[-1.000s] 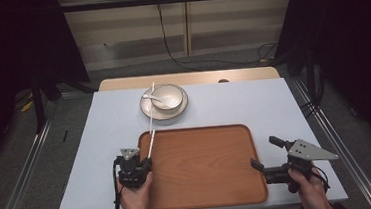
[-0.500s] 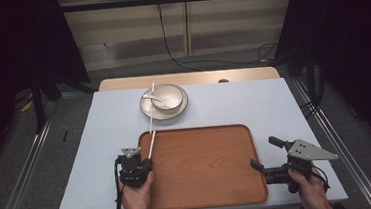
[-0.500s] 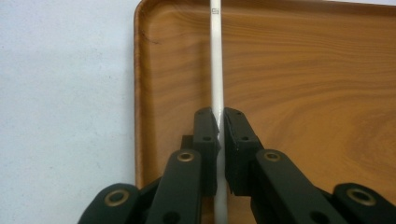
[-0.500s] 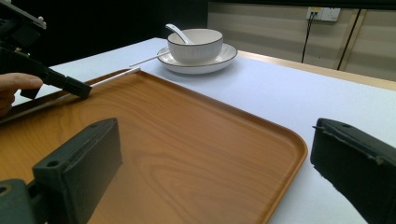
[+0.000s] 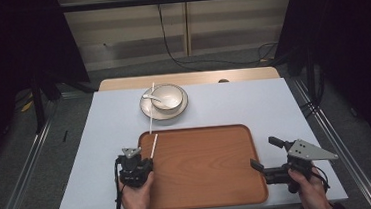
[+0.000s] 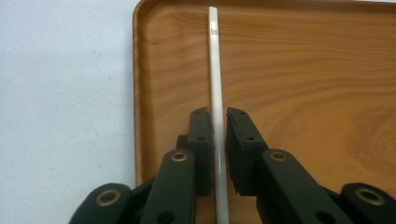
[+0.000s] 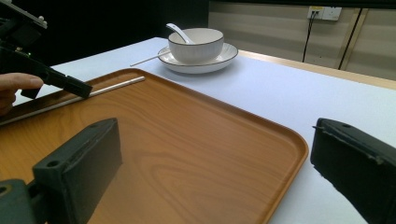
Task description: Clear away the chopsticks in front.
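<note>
Left gripper [image 6: 219, 128]: releasing chopstick [image 6: 215, 88] inside tray's [image 5: 221, 202] left rim, jaws just opening, slim gaps either side.
Chopstick: lying flat on tray, probably delivered there; second chopstick [image 5: 152, 109] leaning on plate [image 5: 146, 109] beyond tray.
Right gripper [image 5: 265, 153]: hovering at tray's right edge, jaws wide apart, holding nothing, likely waiting.
Left gripper view: revealing the gaps.
Right gripper view: showing spoon [image 7: 180, 31] in bowl [image 7: 198, 44].

Left gripper [image 6: 219, 122] fingers have just been opening; right gripper [image 5: 269, 153] gapes wide.

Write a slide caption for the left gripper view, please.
Left gripper releasing a white chopstick onto the wooden tray.
</note>
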The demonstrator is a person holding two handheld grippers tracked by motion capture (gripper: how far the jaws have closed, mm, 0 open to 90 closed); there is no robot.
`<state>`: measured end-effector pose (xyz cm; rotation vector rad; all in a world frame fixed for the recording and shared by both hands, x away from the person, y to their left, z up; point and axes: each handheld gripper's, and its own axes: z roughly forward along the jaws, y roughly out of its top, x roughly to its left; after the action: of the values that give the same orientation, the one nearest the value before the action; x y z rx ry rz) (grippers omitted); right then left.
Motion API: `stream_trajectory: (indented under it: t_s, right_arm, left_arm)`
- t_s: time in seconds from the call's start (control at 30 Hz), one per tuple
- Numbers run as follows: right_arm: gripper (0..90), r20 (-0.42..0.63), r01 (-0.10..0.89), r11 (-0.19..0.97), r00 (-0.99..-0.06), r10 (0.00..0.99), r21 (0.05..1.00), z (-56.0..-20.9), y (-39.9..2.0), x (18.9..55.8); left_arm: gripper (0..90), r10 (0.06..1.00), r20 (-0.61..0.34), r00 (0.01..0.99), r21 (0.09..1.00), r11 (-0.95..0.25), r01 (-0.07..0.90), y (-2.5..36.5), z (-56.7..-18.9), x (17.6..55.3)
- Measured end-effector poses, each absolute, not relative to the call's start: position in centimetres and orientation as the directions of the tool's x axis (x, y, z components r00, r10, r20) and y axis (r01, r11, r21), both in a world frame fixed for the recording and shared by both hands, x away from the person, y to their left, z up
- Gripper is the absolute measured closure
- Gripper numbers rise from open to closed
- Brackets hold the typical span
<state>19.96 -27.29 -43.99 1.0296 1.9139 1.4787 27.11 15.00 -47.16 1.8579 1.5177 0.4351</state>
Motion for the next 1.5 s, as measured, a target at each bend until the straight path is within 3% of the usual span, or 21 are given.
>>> stream_trajectory:
  t_s: [0.27,0.33,0.6,0.77,0.83,1.0,1.5]
  right_arm:
    - [1.5,0.053,0.257,0.123,-0.586,0.809,0.958,-44.0,-27.3,20.0]
    - [1.6,0.055,0.259,0.122,-0.584,0.810,0.958,-44.0,-27.3,20.0]
    - [1.6,0.056,0.259,0.121,-0.585,0.809,0.958,-44.0,-27.3,20.0]
    - [1.6,0.056,0.260,0.122,-0.586,0.808,0.958,-44.0,-27.3,20.0]
    - [1.5,0.056,0.260,0.122,-0.586,0.808,0.958,-44.0,-27.3,20.0]
    - [1.6,0.060,0.261,0.117,-0.584,0.810,0.958,-44.0,-27.3,20.0]
    - [1.6,0.063,0.258,0.112,-0.585,0.808,0.960,-44.0,-27.4,20.0]
  left_arm:
    - [61.6,0.946,-0.141,0.292,0.716,-0.107,0.690,15.2,-47.0,27.4]
    - [50.0,0.939,-0.144,0.312,0.740,-0.107,0.664,15.3,-46.9,27.5]
    - [21.8,0.919,-0.149,0.364,0.791,-0.110,0.601,16.1,-46.5,28.6]
    - [11.0,0.904,-0.160,0.397,0.817,-0.104,0.567,16.5,-46.2,29.2]
    - [10.7,0.891,-0.185,0.415,0.828,-0.087,0.555,16.8,-46.2,29.6]
    - [4.9,0.894,-0.137,0.427,0.846,-0.118,0.519,17.0,-45.7,29.9]
    - [3.8,0.892,-0.127,0.435,0.893,-0.087,0.441,18.2,-44.3,33.3]
